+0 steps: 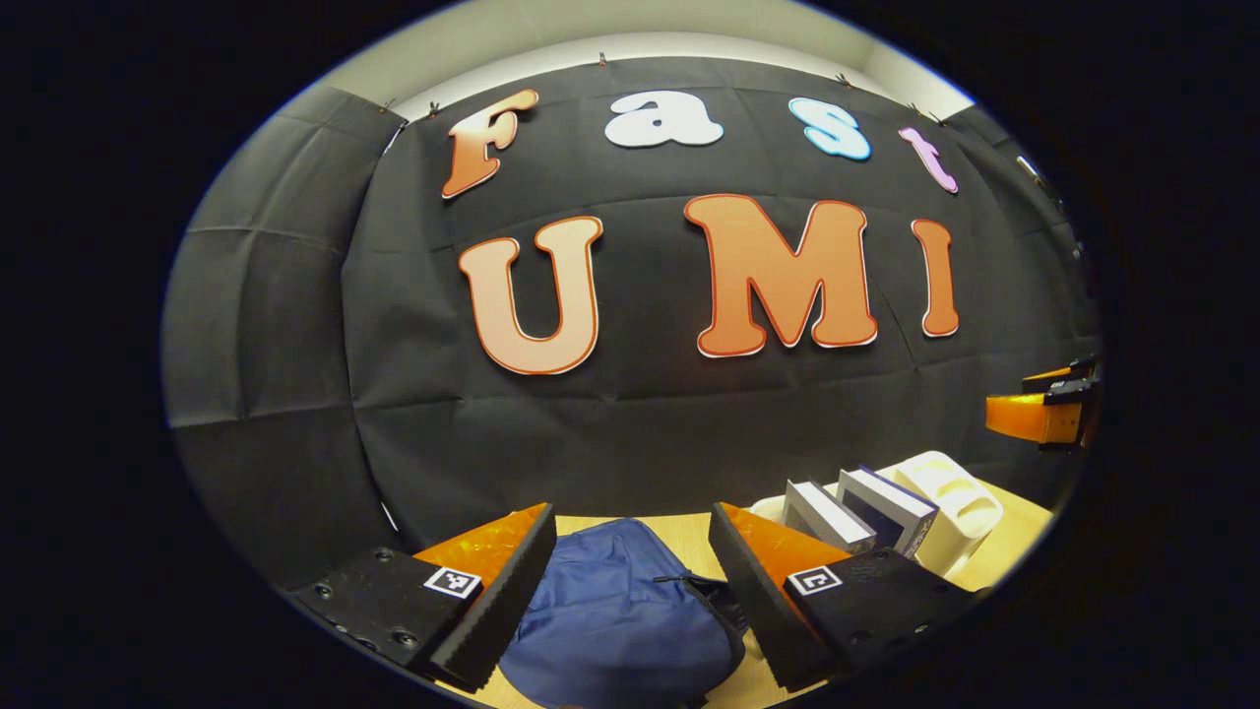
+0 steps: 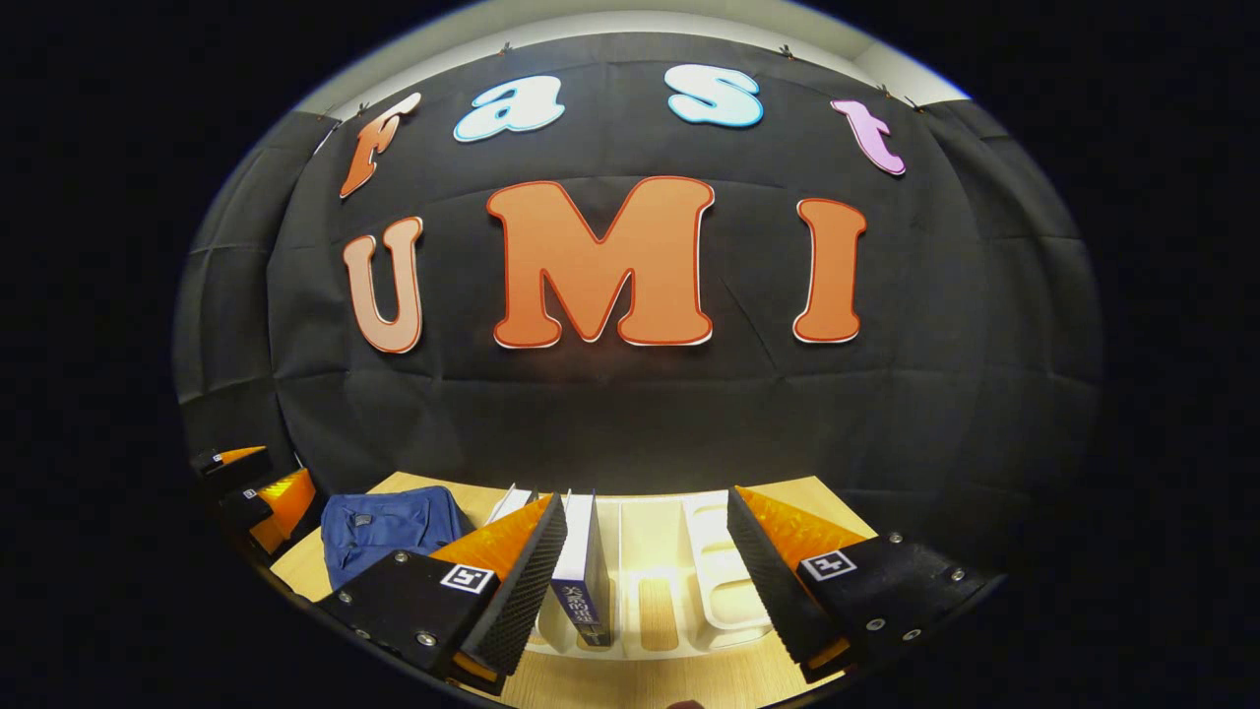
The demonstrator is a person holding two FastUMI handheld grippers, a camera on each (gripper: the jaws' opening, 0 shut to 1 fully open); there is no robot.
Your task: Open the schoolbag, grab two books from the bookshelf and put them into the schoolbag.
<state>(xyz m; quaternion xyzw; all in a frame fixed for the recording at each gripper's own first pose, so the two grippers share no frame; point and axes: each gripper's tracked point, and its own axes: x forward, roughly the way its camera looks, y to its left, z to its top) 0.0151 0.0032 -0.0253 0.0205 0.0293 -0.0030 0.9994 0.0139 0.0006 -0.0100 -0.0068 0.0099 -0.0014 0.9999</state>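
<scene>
In the left gripper view, the left gripper (image 1: 630, 601) sits at the bottom of the frame with its two fingers spread wide apart, grasping nothing; between them, low in the centre, lies the blue schoolbag (image 1: 615, 620) on the light wooden table (image 1: 1014, 532), its zipper running across the upper right part of the fabric. To the lower right of that frame stands the white bookshelf (image 1: 960, 507), with two books (image 1: 861, 512) upright in its slots, leaning slightly. At the far right edge, the right gripper (image 1: 1058, 404) shows in part, well above the table. In the right gripper view, that gripper's own fingers fill the bottom of the frame, likewise released and apart, with the bookshelf's empty slots showing between them. A book stands upright just beside the inner face of the left-hand finger (image 2: 522, 586); whether it touches cannot be told. The schoolbag lies at the lower left, near the other gripper at the left edge.
</scene>
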